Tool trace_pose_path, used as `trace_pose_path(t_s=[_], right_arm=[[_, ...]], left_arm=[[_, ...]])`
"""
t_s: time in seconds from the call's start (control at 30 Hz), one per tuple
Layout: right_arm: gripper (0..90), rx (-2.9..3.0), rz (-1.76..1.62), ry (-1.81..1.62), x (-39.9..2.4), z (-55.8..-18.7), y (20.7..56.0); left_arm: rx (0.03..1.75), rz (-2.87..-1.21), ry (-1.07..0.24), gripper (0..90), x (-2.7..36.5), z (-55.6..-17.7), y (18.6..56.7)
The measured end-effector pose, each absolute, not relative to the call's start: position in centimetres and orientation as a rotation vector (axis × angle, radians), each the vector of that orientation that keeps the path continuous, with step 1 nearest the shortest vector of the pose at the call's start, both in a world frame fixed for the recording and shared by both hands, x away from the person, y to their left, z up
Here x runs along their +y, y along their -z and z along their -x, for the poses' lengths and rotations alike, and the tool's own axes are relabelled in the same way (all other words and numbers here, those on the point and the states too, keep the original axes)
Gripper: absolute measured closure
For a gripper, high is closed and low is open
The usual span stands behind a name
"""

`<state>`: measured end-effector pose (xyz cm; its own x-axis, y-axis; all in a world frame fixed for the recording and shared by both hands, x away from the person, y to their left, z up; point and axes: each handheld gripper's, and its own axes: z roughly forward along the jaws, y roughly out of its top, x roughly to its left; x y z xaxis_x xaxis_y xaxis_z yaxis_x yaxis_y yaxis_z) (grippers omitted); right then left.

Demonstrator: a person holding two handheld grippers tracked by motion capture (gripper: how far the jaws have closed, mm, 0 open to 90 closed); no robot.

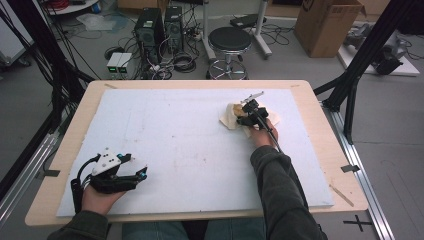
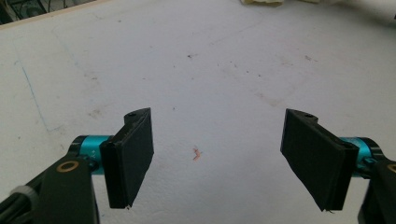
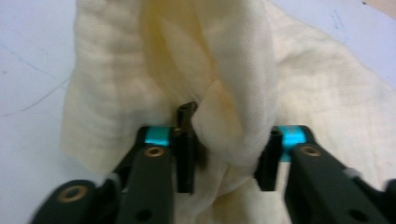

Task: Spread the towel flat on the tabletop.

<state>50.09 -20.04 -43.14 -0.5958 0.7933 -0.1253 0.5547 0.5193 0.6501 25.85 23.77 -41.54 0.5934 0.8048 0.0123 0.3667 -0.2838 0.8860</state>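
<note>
Here your right gripper (image 1: 246,111) sits at the far right of the white pad (image 1: 190,150), its jaws pinched on a bunched fold of the cream cloth (image 1: 231,116) — in the right gripper view the pads press a thick roll of cloth (image 3: 233,93) between them. The rest of the cloth spreads flat on the pad around and beyond the gripper.

Your left gripper (image 1: 116,172) rests at the near left of the pad, well apart from the cloth, jaws wide with nothing between them. In the left gripper view the bare pad (image 2: 201,70) shows between them, scuffed with grey smudges and a small reddish mark (image 2: 197,154).

The pad covers most of a pale wooden table (image 1: 325,130), leaving a wood border on all sides. Beyond the table the floor is grey — a round black stool (image 1: 229,40) stands just past the far edge, two dark computer towers (image 1: 160,27) with a tangle of cables (image 1: 175,62) sit to its left, and a cardboard box (image 1: 325,25) lies at the far right. Black frame struts (image 1: 370,50) rise at both sides.
</note>
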Motion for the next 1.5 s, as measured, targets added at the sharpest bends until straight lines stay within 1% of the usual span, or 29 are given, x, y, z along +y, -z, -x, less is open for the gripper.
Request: trace_pose_path(t_s=[0.07,0.1,0.33,0.43,0.6,0.77,1.07,1.27,1.5], right_arm=[[79.4,2.359,-1.123,-0.811,-20.3,-50.1,43.0],[80.4,2.368,-1.132,-0.828,-20.5,-50.2,42.8],[81.3,2.398,-1.171,-0.952,-21.7,-49.4,41.6],[81.5,2.391,-1.187,-1.080,-22.1,-48.4,40.7],[81.5,2.437,-1.112,-1.132,-21.5,-46.3,39.1],[81.5,2.462,-1.025,-1.187,-20.2,-44.4,37.7],[81.5,2.486,-0.981,-1.314,-17.6,-42.0,36.8],[81.5,2.496,-0.966,-1.351,-15.6,-41.1,36.6],[81.5,2.504,-0.931,-1.400,-12.2,-40.4,36.9]], left_arm=[[0.943,-1.881,-0.588,25.9,23.8,-25.8,41.5],[0.946,-1.880,-0.590,25.9,23.9,-25.8,41.5],[0.949,-1.877,-0.596,25.9,24.0,-25.8,41.5],[0.948,-1.878,-0.594,25.9,23.9,-25.8,41.5],[0.941,-1.877,-0.595,25.9,23.7,-25.7,41.5],[0.934,-1.884,-0.602,25.9,23.6,-25.6,41.4],[0.932,-1.870,-0.603,25.9,23.6,-25.5,41.4],[0.923,-1.870,-0.600,25.9,23.6,-25.5,41.3],[0.918,-1.873,-0.602,25.9,23.5,-25.5,41.3]])
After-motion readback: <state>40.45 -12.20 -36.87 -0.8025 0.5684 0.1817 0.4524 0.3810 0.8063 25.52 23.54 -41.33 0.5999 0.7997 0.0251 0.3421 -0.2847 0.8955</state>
